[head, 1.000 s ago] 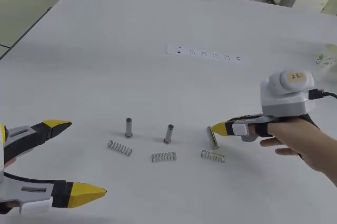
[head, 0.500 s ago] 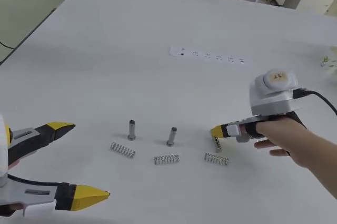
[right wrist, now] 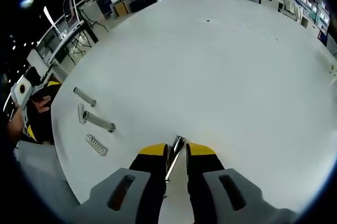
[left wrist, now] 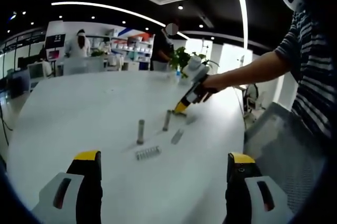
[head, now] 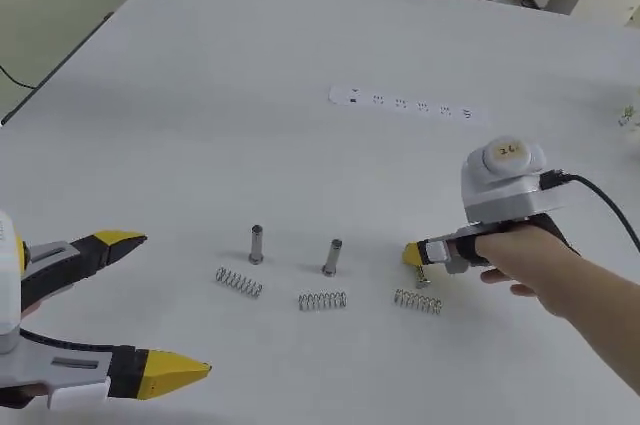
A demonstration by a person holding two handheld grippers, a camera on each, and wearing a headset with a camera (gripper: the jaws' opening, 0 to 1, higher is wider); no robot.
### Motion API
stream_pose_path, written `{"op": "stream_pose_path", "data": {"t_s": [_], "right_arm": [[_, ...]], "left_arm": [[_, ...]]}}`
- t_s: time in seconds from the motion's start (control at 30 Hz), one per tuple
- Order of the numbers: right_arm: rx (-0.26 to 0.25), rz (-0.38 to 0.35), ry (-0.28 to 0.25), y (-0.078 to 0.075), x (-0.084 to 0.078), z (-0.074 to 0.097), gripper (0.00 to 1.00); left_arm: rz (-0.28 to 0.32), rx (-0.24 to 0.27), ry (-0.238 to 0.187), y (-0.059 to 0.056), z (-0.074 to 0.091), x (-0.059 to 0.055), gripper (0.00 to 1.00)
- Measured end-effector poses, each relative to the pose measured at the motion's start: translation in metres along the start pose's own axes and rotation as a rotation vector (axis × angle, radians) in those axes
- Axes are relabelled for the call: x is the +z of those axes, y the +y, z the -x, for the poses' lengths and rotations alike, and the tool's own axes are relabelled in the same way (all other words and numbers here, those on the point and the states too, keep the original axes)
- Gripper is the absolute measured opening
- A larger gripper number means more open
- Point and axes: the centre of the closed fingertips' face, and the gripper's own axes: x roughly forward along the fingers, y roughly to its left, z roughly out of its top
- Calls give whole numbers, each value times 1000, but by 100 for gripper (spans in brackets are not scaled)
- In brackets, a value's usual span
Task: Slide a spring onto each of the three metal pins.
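Note:
Two metal pins stand upright on the white table, the left pin [head: 257, 243] and the middle pin [head: 332, 256]. A spring lies in front of each: left spring [head: 238, 282], middle spring [head: 322, 300]. My right gripper [head: 414, 256] is shut on the third pin [right wrist: 175, 155], just above the right spring [head: 418, 301]. In the right gripper view the pin sits between the yellow tips [right wrist: 176, 151]. My left gripper [head: 152, 307] is open and holds nothing at the near left; its jaws [left wrist: 164, 156] face the pins [left wrist: 140, 130].
A white power strip [head: 408, 105] lies further back on the table. A black cable [head: 600, 207] trails from the right gripper. The table's left edge [head: 70, 50] runs diagonally at the far left.
My right gripper has dropped lower with the pin, nearer the table and the right spring. The left gripper has barely moved. The head camera has shifted a little.

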Motion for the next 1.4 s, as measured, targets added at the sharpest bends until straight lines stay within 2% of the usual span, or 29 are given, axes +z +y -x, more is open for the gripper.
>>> {"op": "stream_pose_path", "data": {"t_s": [0.03,0.17,0.27,0.43,0.63,0.8,1.07,1.4], "right_arm": [[-13,-24,24,2,-6,1,9],[-25,-20,18,3,-4,-5,7],[-43,-44,17,0,-5,-7,6],[-25,-102,0,1,-7,-3,5],[-8,-117,-52,0,-6,6,5],[10,-115,-93,5,-4,15,5],[17,-67,-148,12,2,26,5],[11,-15,-188,17,6,33,5]], "left_arm": [[2,1,0,0,0,0,96],[3,5,1,1,1,-2,96],[4,4,4,0,1,-3,96],[4,3,7,0,1,-3,96],[9,3,7,-1,2,-5,96],[8,3,2,-2,0,-4,96],[7,-5,1,-4,-3,-3,95],[6,-5,6,-3,-3,-6,95]]}}
